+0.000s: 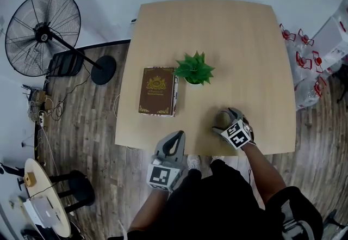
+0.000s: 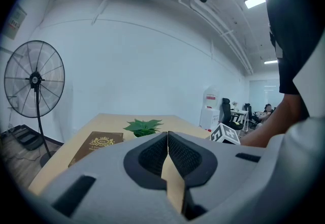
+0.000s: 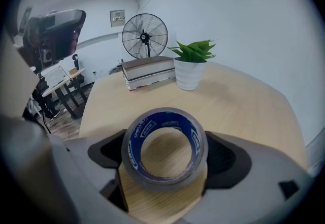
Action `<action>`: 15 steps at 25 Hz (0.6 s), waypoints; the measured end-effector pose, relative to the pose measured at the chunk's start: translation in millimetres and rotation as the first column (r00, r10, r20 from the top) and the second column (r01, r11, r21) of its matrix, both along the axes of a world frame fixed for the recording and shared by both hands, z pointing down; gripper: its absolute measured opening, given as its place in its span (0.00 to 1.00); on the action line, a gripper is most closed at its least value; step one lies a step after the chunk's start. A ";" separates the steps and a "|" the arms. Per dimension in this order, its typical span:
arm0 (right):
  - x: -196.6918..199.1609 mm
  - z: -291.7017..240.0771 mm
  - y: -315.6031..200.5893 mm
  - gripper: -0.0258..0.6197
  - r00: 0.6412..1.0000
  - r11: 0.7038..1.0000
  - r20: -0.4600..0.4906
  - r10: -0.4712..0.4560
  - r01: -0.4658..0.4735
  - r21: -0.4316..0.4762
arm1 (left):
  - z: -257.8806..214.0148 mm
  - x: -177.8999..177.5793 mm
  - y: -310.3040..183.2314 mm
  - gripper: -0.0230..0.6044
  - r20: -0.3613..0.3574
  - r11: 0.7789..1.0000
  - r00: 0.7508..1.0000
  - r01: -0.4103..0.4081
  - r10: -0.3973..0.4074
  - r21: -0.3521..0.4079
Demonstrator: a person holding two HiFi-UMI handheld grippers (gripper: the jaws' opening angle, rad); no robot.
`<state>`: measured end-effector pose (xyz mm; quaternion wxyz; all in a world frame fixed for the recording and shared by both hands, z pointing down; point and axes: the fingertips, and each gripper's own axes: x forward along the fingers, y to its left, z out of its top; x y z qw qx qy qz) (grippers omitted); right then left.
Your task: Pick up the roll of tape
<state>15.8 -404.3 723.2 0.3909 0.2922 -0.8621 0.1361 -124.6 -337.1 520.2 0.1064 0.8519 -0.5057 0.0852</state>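
Observation:
The roll of tape (image 3: 133, 142) is grey-brown with a blue printed core, and it sits between the jaws of my right gripper (image 3: 165, 148), which press on both of its sides. In the head view the roll of tape (image 1: 221, 118) is near the table's front edge, right of centre, with the right gripper (image 1: 224, 123) around it. I cannot tell whether it is off the wood. My left gripper (image 1: 175, 137) hovers at the front edge, shut with nothing held; its pads (image 2: 167, 139) meet.
A brown book (image 1: 158, 91) and a small potted plant (image 1: 194, 69) stand mid-table on the wooden table (image 1: 244, 43). A standing fan (image 1: 42, 32) is on the floor at left. A small round table (image 1: 49, 201) and a stool (image 1: 76, 187) are at lower left.

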 end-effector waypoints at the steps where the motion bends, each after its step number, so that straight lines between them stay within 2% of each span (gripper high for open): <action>1: 0.0 -5.3 -1.2 0.72 1.000 1.000 0.007 0.005 -0.005 0.012 | 0.1 0.5 0.2 0.05 0.000 1.000 1.000 -0.003 0.003 0.000; 9: 0.7 -70.1 -5.7 0.72 0.995 0.988 0.085 0.044 -0.056 0.142 | -4.7 7.1 1.2 0.05 0.001 0.999 0.999 -0.034 0.034 0.022; 15: 2.2 -135.2 -7.6 0.72 0.982 0.957 0.182 0.058 -0.107 0.269 | -9.8 15.1 0.2 0.05 -0.003 0.997 0.998 -0.062 0.062 0.039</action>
